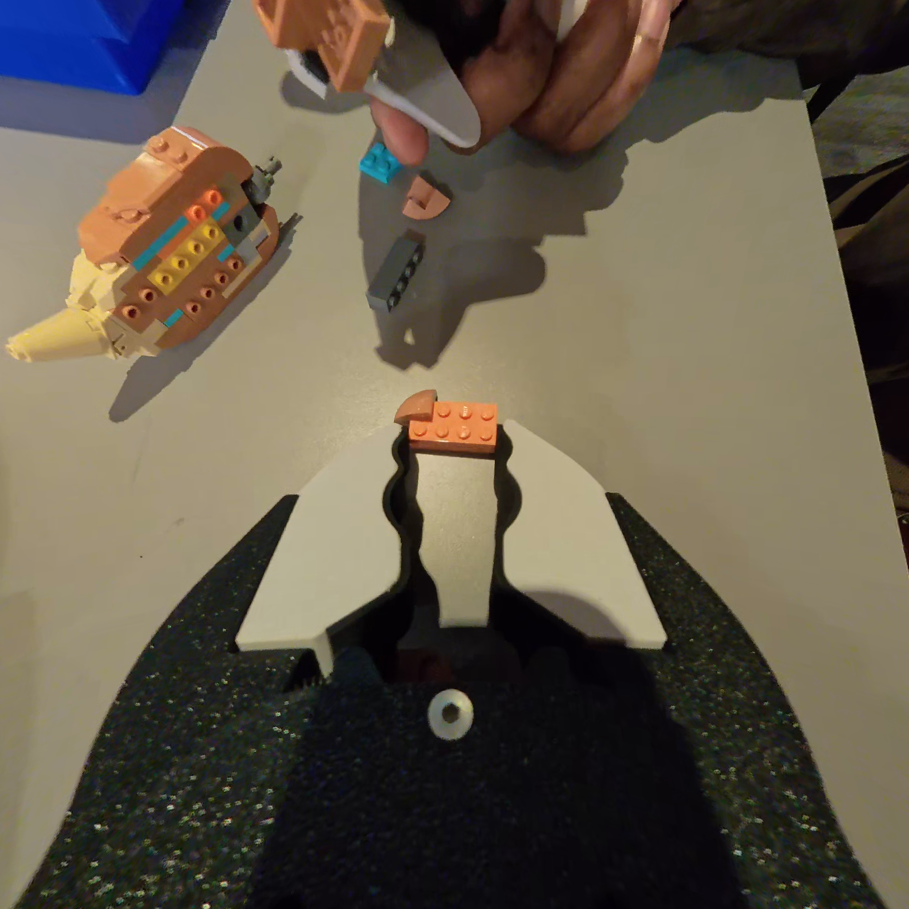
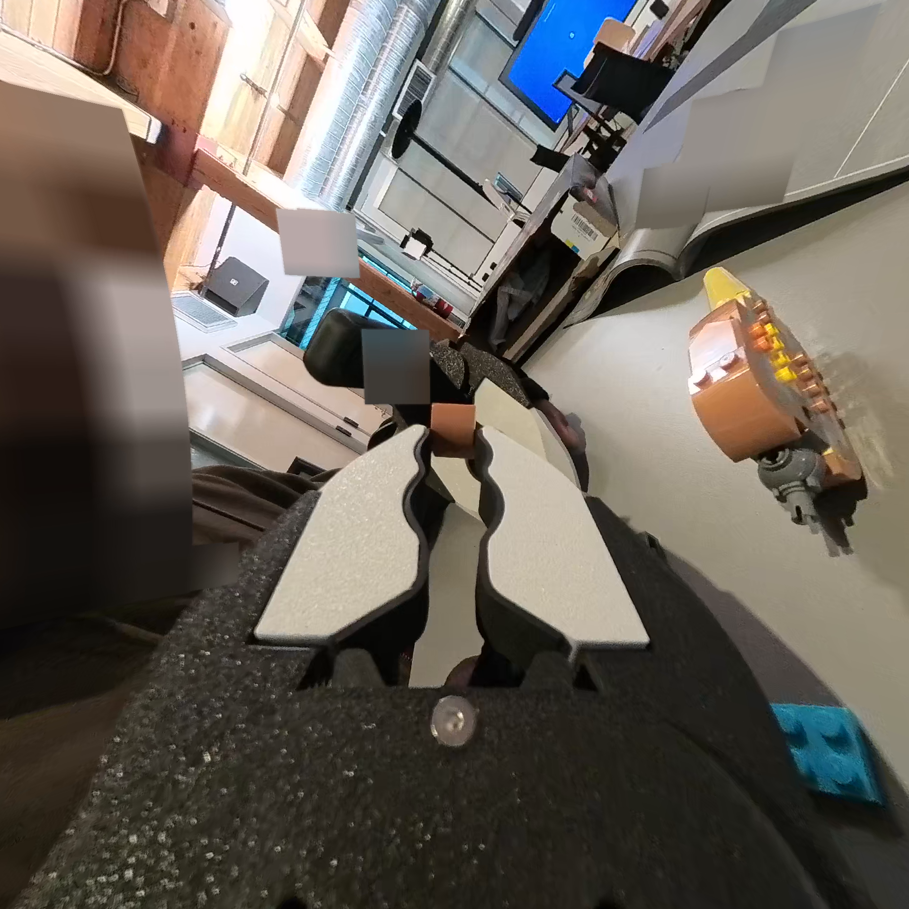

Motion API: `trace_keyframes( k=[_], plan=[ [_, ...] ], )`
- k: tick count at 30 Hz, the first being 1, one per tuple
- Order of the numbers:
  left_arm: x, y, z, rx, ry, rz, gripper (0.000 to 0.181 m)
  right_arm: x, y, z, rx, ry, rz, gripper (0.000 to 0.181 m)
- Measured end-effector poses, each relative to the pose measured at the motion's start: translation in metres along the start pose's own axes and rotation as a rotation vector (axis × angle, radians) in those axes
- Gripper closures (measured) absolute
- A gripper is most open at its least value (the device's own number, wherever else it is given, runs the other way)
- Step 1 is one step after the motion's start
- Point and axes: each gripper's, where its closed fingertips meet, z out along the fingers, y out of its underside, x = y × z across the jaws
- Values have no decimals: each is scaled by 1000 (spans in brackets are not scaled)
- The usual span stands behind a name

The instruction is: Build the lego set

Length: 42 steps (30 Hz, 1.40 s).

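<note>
Left gripper (image 1: 453,435) fingers clamp orange plate (image 1: 452,426) at tips.

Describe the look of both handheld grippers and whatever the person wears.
Left gripper and right gripper match: speckled black bodies, pale grey flat fingers with wavy black-edged inner sides, and a pale screw near the base. A dark sleeve shows beyond the hand.
</note>
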Motion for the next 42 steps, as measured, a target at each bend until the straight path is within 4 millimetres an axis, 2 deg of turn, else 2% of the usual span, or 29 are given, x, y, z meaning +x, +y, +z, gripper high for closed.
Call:
trace_keyframes(
  k=[12, 17, 27, 32, 36, 42],
  plan=[
    [2, -2, -5, 30, 2, 12, 140, 6, 2, 1, -15, 36, 6, 165],
    [-7, -11, -14, 100, -53, 24, 140, 8, 2, 1, -10, 53, 23, 165],
    [-22, -50, -28, 309, -234, 120, 154, 21, 11, 14, 13, 137, 162, 165],
    [-22, -57, -24, 315, -299, 178, 160, 16, 16, 24, 20, 122, 194, 165],
    [-18, -66, -29, 369, -320, 206, 168, 18, 16, 26, 43, 128, 222, 165],
    [-23, -65, -28, 370, -361, 175, 174, 19, 16, 29, 85, 128, 256, 165]
  ],
)
